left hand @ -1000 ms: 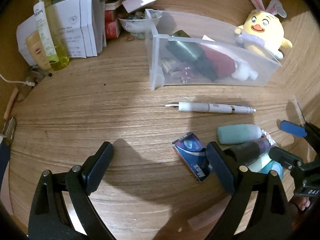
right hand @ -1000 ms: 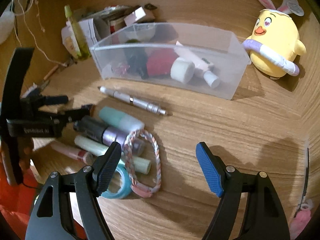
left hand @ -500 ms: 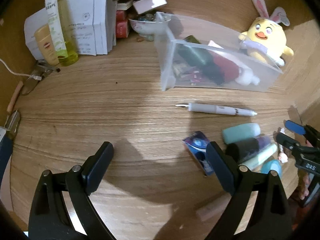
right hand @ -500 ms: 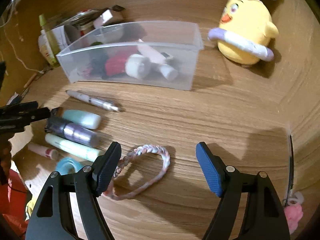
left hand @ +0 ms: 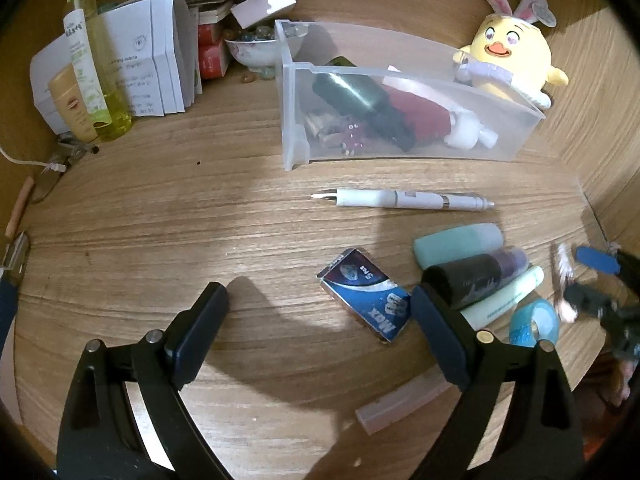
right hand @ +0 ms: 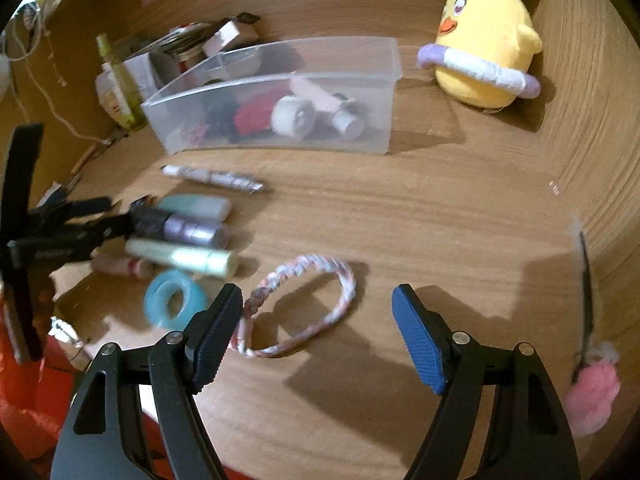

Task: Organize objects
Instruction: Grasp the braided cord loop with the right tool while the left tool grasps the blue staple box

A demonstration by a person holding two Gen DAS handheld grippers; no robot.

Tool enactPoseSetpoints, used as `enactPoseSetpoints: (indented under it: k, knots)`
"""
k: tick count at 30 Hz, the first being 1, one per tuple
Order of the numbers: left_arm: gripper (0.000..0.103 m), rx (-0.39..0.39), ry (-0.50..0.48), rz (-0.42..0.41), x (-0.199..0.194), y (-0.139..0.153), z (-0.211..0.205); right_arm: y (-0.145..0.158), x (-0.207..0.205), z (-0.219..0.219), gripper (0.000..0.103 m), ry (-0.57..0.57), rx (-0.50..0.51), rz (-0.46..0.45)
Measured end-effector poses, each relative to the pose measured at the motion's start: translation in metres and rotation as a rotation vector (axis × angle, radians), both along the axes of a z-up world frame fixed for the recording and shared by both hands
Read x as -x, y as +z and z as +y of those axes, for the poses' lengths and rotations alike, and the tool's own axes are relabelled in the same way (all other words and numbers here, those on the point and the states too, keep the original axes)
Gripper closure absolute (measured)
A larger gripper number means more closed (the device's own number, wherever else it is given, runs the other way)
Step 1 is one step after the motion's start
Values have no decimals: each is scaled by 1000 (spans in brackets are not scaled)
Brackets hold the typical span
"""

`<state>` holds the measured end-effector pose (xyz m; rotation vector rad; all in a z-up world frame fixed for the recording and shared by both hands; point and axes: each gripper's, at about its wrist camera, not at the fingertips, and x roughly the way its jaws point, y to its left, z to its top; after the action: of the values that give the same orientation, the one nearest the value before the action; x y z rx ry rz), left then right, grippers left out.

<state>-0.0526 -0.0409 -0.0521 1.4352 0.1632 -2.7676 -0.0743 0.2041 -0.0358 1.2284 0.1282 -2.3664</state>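
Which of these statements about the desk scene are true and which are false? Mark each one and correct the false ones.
1. The right gripper is open, with nothing between its fingers. True.
2. The white pen lies inside the clear plastic bin. False: it lies on the desk in front of the bin.
3. The braided bracelet lies on the desk just ahead of the right gripper. True.
4. The left gripper is shut on the blue gum pack. False: its jaws are wide open and the pack lies flat on the desk between them.
5. The yellow chick plush sits inside the bin. False: it sits on the desk beside the bin.
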Motion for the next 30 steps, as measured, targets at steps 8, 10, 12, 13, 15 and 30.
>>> enactPoseSetpoints:
  k: [8,10,12,13,15,30]
  knots:
    - [29,-14,8,15,-5,3,-10,1,-16,-11,24,24,-6,17]
    - [31,-13,9,16,-6,4,-11,2,-20,-12,24,32,-2,24]
    - [33,-24,14,10,-6,4,-13,-1,-24,-14,24,36,-15,32]
    - [33,-42,13,6,-6,5,-13,-5,-25,-17,25,40,-33,31]
    - [33,-79,0,2,-7,7,-11,-6,-29,-19,35,32,-63,59]
    - [45,21,-67,45,3,2,18,-2,-19,-12,86,-37,-18,107]
